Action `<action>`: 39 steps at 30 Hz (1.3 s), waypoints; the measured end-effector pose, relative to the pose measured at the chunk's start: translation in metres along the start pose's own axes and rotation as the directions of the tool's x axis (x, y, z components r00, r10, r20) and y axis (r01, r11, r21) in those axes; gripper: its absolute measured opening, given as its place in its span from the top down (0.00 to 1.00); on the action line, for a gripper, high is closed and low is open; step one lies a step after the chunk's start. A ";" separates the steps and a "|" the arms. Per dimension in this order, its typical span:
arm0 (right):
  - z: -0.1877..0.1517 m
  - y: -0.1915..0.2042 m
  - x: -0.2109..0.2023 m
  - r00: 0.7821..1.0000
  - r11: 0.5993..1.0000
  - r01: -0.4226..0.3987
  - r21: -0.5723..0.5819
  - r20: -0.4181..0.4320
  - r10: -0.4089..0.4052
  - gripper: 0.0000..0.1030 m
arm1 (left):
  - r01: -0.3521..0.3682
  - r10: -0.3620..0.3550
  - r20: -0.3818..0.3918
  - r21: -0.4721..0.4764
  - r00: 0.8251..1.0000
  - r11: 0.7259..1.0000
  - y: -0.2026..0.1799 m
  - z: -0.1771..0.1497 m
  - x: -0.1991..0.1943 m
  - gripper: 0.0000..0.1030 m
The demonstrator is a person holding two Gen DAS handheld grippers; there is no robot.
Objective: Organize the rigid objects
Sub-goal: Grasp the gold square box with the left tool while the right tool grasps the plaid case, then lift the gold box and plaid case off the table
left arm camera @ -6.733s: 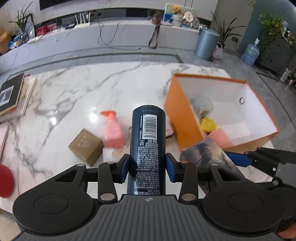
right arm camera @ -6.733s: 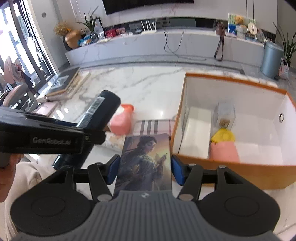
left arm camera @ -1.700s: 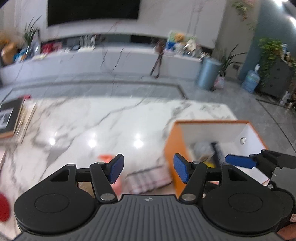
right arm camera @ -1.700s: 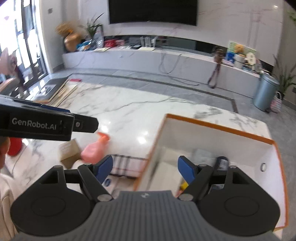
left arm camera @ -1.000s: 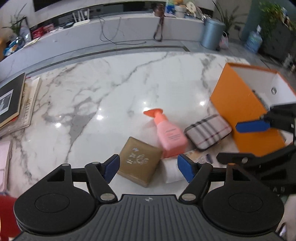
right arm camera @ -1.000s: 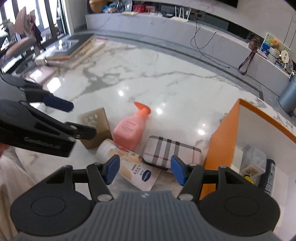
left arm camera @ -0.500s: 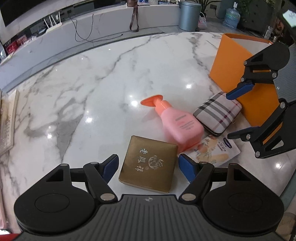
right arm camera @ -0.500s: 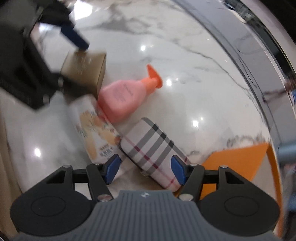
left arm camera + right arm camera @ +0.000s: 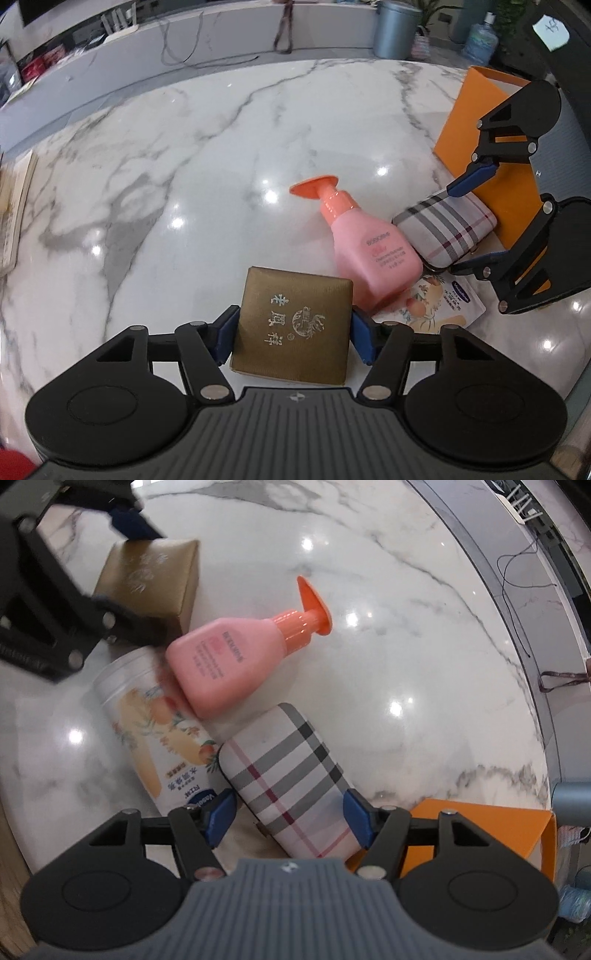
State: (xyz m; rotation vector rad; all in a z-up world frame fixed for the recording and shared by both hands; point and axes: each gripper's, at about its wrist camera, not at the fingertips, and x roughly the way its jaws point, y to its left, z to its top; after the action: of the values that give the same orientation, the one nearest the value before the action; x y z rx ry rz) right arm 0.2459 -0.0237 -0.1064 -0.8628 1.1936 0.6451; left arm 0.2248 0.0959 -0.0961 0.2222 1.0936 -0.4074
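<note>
Near the tabletop's [image 9: 207, 147] front edge, the left gripper [image 9: 293, 334] is closing on the gold box [image 9: 293, 325]; the right gripper [image 9: 286, 814], part-open, straddles the plaid case [image 9: 284, 775].

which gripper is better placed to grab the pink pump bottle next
Neither is free, but the left gripper is nearer: its jaws are closing around the gold box, which touches the pink pump bottle. The right gripper straddles the plaid case.

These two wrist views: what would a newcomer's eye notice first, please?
The pink pump bottle with its orange nozzle lies on its side in the middle of the white marble table. Nearer, the left gripper is closing its jaws around a gold box, while the right gripper straddles a plaid case beside the orange bin.
</note>
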 end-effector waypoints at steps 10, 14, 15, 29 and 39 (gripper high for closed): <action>-0.003 0.026 -0.011 0.996 0.997 0.078 -0.007 0.039 -0.078 0.77 | -0.058 0.055 -0.040 -0.094 0.998 0.994 -0.010 -0.015 -0.005 0.35; -0.002 0.034 -0.023 0.996 0.999 0.047 -0.006 0.073 -0.047 1.00 | -0.073 0.069 -0.036 -0.113 0.997 0.991 -0.011 -0.016 -0.005 0.35; -0.002 0.036 -0.023 0.996 0.999 0.045 -0.020 0.074 -0.043 1.00 | -0.076 0.072 -0.036 -0.115 0.997 0.990 -0.012 -0.017 -0.005 0.35; -0.014 0.011 -0.003 1.000 0.977 0.029 -0.210 -0.003 -0.031 0.36 | -0.066 0.063 -0.031 -0.108 0.998 0.992 -0.012 -0.017 -0.004 0.35; 0.010 -0.011 0.008 0.997 0.995 -0.078 -0.069 -0.019 0.077 0.30 | -0.058 0.056 -0.025 -0.110 0.998 0.992 -0.011 -0.017 -0.003 0.34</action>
State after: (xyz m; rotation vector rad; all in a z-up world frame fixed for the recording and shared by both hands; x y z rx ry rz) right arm 0.2627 -0.0211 -0.1105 -0.8850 1.2300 0.7477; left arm 0.2052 0.0925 -0.1003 0.1598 1.1250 -0.2932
